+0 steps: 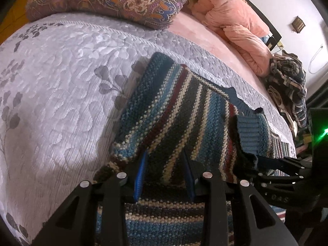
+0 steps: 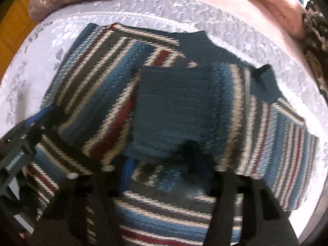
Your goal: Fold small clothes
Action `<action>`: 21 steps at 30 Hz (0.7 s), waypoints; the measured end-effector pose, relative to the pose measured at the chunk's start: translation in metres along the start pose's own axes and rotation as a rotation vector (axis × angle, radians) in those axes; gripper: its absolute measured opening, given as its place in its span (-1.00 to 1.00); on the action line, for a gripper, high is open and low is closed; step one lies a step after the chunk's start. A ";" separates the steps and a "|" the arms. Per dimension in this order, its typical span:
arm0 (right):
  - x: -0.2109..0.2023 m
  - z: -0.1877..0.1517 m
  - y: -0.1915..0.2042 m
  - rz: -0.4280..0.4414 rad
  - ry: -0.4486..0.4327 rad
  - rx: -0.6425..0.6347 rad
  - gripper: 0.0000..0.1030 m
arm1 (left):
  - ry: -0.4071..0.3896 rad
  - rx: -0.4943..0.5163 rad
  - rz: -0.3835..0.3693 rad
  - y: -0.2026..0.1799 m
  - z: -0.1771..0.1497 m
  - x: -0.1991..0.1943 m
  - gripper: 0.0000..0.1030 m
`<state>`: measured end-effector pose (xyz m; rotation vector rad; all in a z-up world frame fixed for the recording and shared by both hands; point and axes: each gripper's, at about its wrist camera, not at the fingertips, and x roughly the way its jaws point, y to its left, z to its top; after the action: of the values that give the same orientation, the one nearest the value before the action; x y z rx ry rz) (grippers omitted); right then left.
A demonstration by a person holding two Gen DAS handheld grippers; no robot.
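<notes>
1. Knitwear first: a small striped sweater (image 1: 176, 110) in blue, dark green, cream and maroon lies on a pale grey quilted bedspread (image 1: 61, 78) with leaf prints, its sleeves partly folded over the body
2. Its ribbed blue cuff (image 1: 251, 130) stands lifted above the body on the right side of the left wrist view; in the blurred right wrist view the same sleeve fills the centre
3. The left gripper (image 1: 164, 176) sits low at the sweater's near edge, its blue-lined fingers apart with striped knit lying between them; whether the pads actually press the cloth cannot be told
4. The right gripper (image 1: 254, 163) reaches in from the right and is closed on the dark lower edge of the cuff
5. Beyond the bedspread lies a pink sheet (image 1: 196, 32), with a paisley-patterned pillow (image 1: 114, 0) at the far edge
6. A crumpled pink quilt (image 1: 239, 26) is bunched along the far right, and a heap of dark checked clothes (image 1: 287, 84) sits beside it
7. A white wall (image 1: 283, 2) rises behind the bed
</notes>
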<state>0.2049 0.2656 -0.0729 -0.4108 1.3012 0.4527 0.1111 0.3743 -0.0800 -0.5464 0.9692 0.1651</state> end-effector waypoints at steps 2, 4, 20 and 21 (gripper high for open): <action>-0.004 -0.001 -0.012 0.030 -0.004 0.034 -0.61 | 0.000 -0.003 0.001 0.000 0.000 0.000 -0.35; -0.011 -0.004 -0.034 0.136 -0.005 0.106 -0.76 | -0.002 0.000 0.006 -0.001 -0.001 0.001 -0.35; -0.029 -0.090 -0.223 0.349 -0.056 0.549 -0.61 | -0.004 0.013 0.037 -0.005 -0.001 0.005 -0.35; -0.025 -0.096 -0.227 0.326 -0.047 0.566 -0.59 | -0.002 0.014 0.038 -0.005 -0.001 0.005 -0.35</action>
<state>0.2435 0.0209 -0.0611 0.2875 1.3896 0.3406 0.1149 0.3694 -0.0825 -0.5152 0.9783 0.1923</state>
